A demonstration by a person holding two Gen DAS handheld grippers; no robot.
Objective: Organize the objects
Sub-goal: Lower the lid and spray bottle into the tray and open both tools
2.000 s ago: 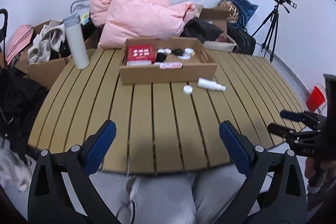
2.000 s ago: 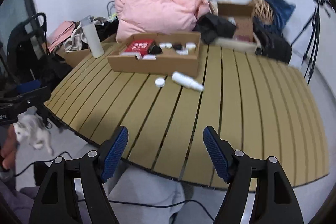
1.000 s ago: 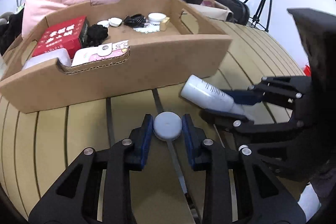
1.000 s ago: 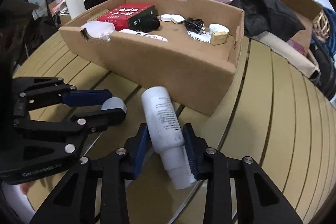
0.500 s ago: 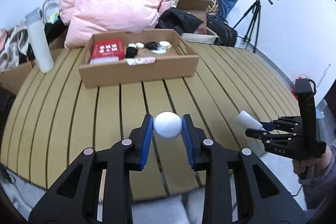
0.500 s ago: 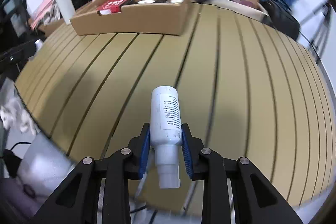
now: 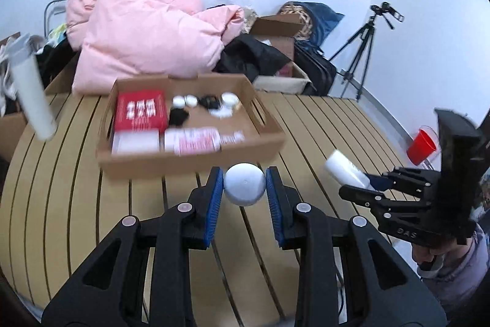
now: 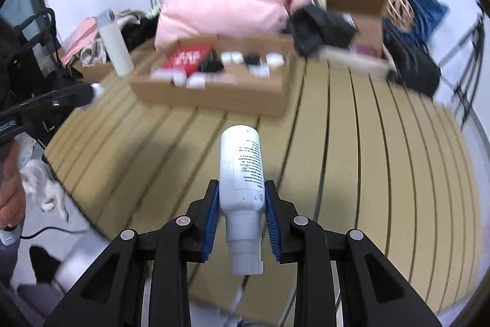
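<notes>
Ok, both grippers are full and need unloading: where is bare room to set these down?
The slatted table is bare in front of the cardboard tray and along its right side. The tray's left and back are packed, around the red box; only its front-right floor is bare.

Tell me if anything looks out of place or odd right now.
Only the white bottle: it has no cap on and is gripped by the right tool. The round white cap is held apart from it in the left tool. No spill or damage shows.
</notes>
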